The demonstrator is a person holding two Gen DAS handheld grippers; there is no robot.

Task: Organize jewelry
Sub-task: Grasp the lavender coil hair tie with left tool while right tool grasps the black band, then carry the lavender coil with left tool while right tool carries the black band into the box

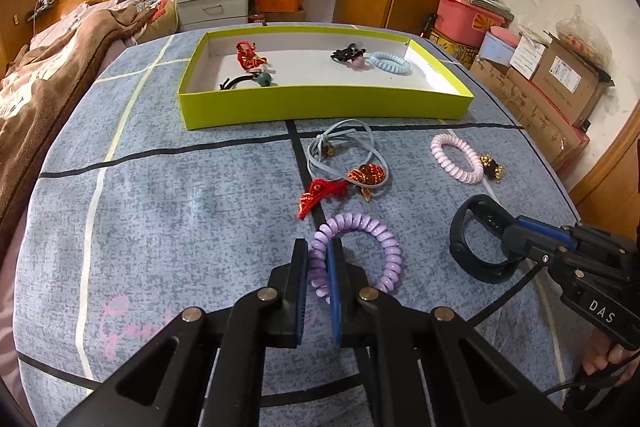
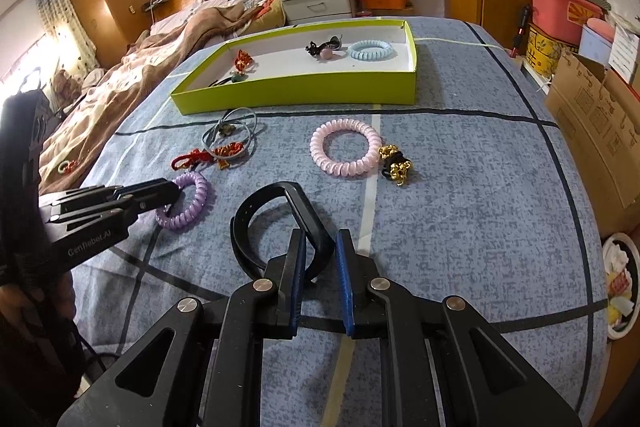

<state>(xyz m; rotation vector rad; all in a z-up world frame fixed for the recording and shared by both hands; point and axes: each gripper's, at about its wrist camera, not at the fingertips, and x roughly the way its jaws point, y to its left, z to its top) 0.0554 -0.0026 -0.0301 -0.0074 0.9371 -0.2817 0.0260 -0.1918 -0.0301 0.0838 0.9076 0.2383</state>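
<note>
At 12 o'clock from both tongs, green tray (image 1: 324, 107) long side crosswise; left tongs (image 1: 318, 255) clamp purple coil bracelet (image 1: 384, 239); right tongs (image 2: 320, 247) pinch black band (image 2: 276, 203), right tongs nearer tray's right end

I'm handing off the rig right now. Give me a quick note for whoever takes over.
Left gripper: shut on the purple coil band, which lies on the bed.
Right gripper: shut on the black wristband, also on the bed.
Done: four pieces in the green tray, among them a blue coil band.
Left: both gripped items, pink coil band, gold charm tie, grey cord, red knots.
</note>
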